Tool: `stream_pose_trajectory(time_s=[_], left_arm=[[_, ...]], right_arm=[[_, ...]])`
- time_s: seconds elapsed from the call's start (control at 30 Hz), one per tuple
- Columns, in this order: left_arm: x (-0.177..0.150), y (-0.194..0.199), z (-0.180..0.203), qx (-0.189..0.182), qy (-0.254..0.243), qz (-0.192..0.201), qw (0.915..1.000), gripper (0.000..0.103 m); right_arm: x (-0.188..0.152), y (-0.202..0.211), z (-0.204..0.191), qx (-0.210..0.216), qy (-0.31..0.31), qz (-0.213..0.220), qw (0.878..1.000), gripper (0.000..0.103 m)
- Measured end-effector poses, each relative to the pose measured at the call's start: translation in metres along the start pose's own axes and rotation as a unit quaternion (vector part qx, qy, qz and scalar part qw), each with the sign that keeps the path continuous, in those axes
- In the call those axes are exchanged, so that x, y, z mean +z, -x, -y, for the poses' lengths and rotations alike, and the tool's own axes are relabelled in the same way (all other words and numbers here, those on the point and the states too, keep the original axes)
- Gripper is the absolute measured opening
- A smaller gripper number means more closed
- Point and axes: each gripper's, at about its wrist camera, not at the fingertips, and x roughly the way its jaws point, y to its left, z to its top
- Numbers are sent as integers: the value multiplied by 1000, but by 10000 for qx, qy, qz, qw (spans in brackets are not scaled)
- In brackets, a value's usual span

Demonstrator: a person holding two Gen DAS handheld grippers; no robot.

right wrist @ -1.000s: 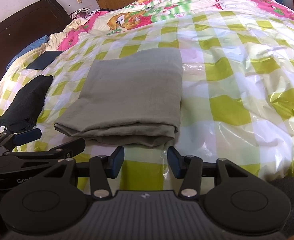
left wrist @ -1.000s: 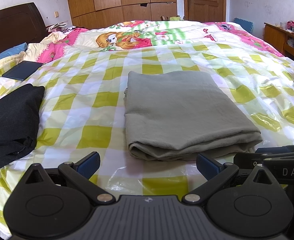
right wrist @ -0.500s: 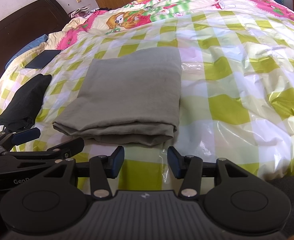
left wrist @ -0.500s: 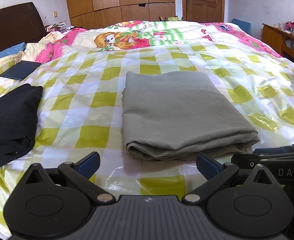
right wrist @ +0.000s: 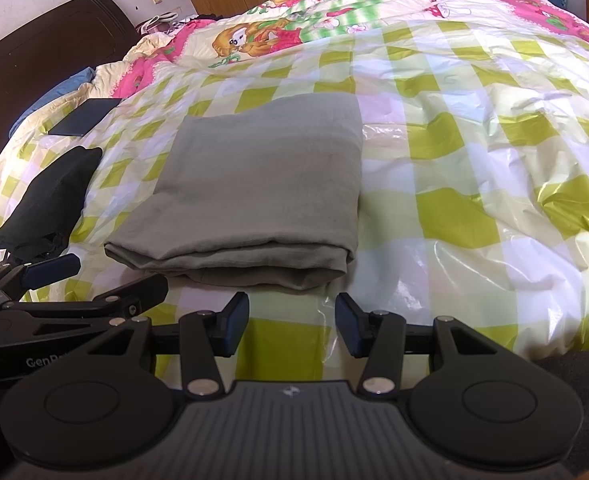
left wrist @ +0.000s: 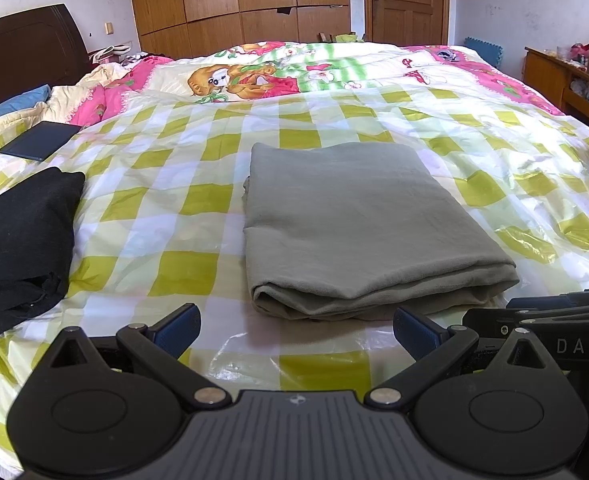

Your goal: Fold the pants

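Note:
The grey pants [left wrist: 358,224] lie folded into a flat rectangle on the green-and-white checked cover [left wrist: 166,216] of the bed; they also show in the right wrist view [right wrist: 262,200]. My left gripper [left wrist: 296,330] is wide open and empty, just short of the near folded edge. My right gripper [right wrist: 292,322] is open and empty, also just short of that edge, to the right of the left one. Neither touches the pants.
A folded black garment [left wrist: 18,240] lies at the left of the bed, with a dark flat tablet [left wrist: 40,141] beyond it. A cartoon quilt [left wrist: 254,76] covers the far side. A headboard [left wrist: 26,60] stands left, a wooden shelf [left wrist: 566,80] right.
Both grippers have drawn slightly back and the views have shifted a little. The pants have not moved and both grippers stay open.

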Motion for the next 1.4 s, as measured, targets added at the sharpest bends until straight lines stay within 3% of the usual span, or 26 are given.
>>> stream_pose_trajectory(time_s=[1.4], left_arm=[[0,3,-3,-24,10,129,9999,103]], right_arm=[[-1,1,-1,-8,1,-10,10000,49]])
